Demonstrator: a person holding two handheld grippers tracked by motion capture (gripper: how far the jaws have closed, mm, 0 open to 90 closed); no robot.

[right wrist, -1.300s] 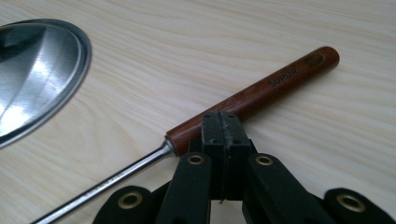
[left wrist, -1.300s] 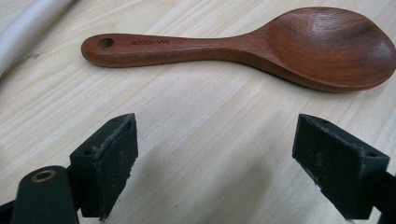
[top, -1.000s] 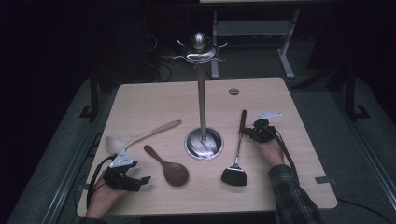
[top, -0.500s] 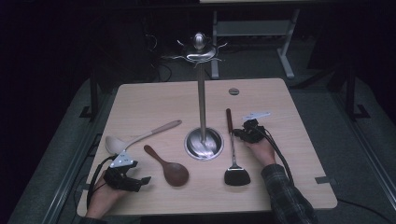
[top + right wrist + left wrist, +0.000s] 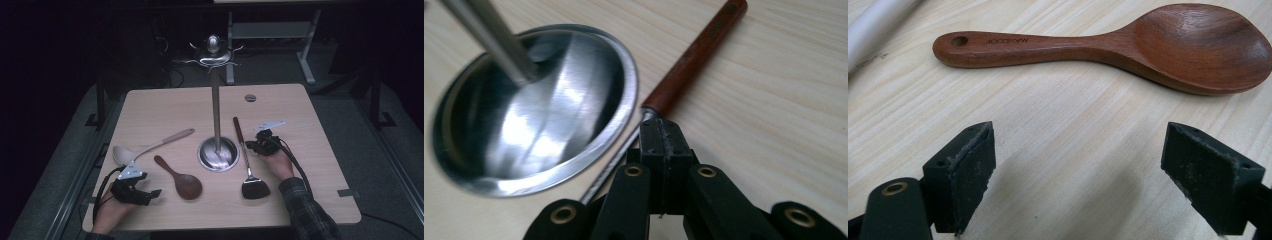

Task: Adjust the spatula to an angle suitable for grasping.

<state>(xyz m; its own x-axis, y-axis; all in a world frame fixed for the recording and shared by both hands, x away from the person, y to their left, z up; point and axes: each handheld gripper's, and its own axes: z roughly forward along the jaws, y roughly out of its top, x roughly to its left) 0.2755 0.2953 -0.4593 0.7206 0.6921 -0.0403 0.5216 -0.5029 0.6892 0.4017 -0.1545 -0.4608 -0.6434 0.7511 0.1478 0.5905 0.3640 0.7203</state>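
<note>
A black spatula (image 5: pixel 241 140) with a reddish wooden handle (image 5: pixel 696 55) lies just right of the steel hook stand's round base (image 5: pixel 218 154) (image 5: pixel 534 105). My right gripper (image 5: pixel 251 146) (image 5: pixel 660 129) is shut, its tips against the spatula where the handle meets the thin metal shaft. The shaft runs beside and under the jaws, not visibly between the pads. My left gripper (image 5: pixel 152 194) (image 5: pixel 1078 185) rests open at the front left, low over bare wood. A dark wooden spoon (image 5: pixel 181 179) (image 5: pixel 1148 50) lies just beyond it, untouched.
A white ladle (image 5: pixel 122 154) with a pale handle lies left of the spoon. The stand's tall pole (image 5: pixel 216 100) rises mid-table to a ring of hooks (image 5: pixel 214 54). A round grommet (image 5: pixel 250 98) sits at the back of the wooden table (image 5: pixel 310 200).
My right gripper has moved left toward the stand's base. The spatula's handle has swung left with it while its head stayed put. The left gripper has not moved.
</note>
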